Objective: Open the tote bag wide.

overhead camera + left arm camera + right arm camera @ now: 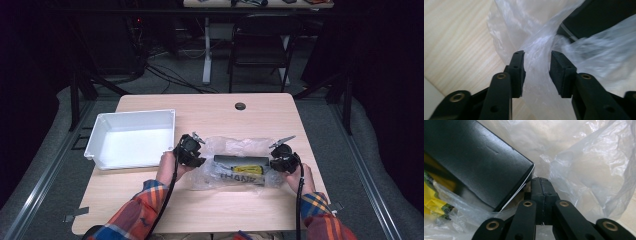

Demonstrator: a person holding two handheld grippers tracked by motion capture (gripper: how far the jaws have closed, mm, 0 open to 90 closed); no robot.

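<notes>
Near the worktop's front edge, towards its right half: two sleeved forearms, one claw each, at either end of a clear bag (235,162) lying flat with a black box (240,161) and something yellow inside. Left claw (192,151) at the bag's left end, jaws part-open, with a twist of film (537,57) running up between the pads (517,72) but not pressed by them. Right claw (284,159) at the bag's right end, jaws closed tight; pinched on a fold of film by the look of it, though in the right gripper view the sheet at the tips is hard to separate from the loose film around, beside the box corner (524,173).

Step in hand, as judged: taking hold of both ends of the bag to lift or open it. To do it well: keep the right pinch firm and low, bring the left pads together on the gathered twist rather than on a single slack layer, then raise both ends evenly so the box does not slide out or tip the bag.

Farther back, near the left edge: white bin (100,142), well apart from the bag. Near the far edge, a small round hole (240,106).

Hard to make out: bag's mouth, print on the yellow item, box's far end under crumpled film.
</notes>
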